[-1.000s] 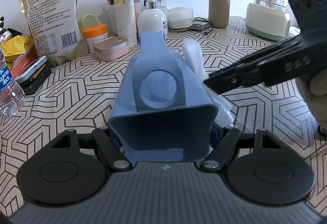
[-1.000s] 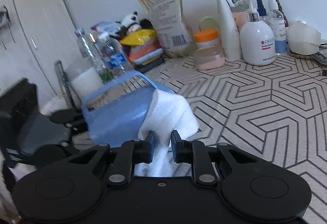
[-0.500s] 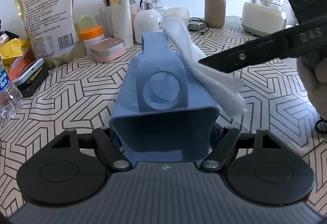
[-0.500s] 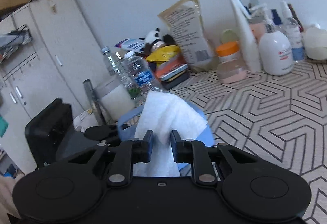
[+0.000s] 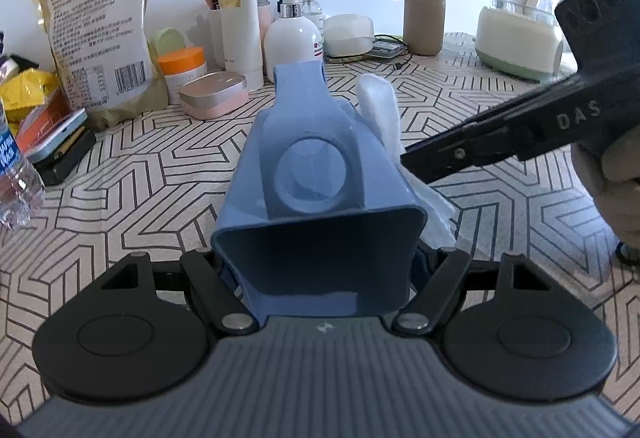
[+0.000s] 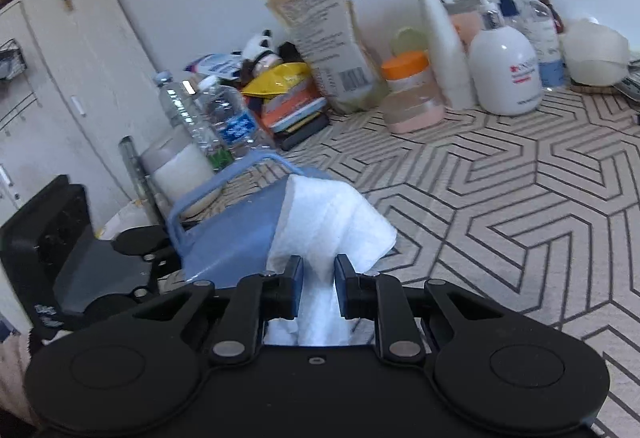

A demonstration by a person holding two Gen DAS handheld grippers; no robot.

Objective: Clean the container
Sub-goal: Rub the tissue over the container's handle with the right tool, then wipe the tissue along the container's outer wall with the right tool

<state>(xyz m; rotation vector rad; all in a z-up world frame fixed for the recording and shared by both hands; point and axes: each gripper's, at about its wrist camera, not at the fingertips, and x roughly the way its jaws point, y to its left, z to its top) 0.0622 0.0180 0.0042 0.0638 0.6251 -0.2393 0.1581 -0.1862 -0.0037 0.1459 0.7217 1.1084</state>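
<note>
The left hand-held gripper (image 5: 320,270) is clamped across the open end of a blue plastic container (image 5: 316,174), holding it above the patterned counter (image 5: 140,174), base pointing away. The right hand-held gripper (image 6: 318,288) pinches a folded white cloth (image 6: 332,218) pressed against the container's outer side wall. The smooth, tapered walls look likely to slide out of the clamp if the wiping pushes sideways too hard. The cloth could also tug loose from its narrow pinch, and a dropped container would land near the white pump bottle (image 5: 292,38).
</note>
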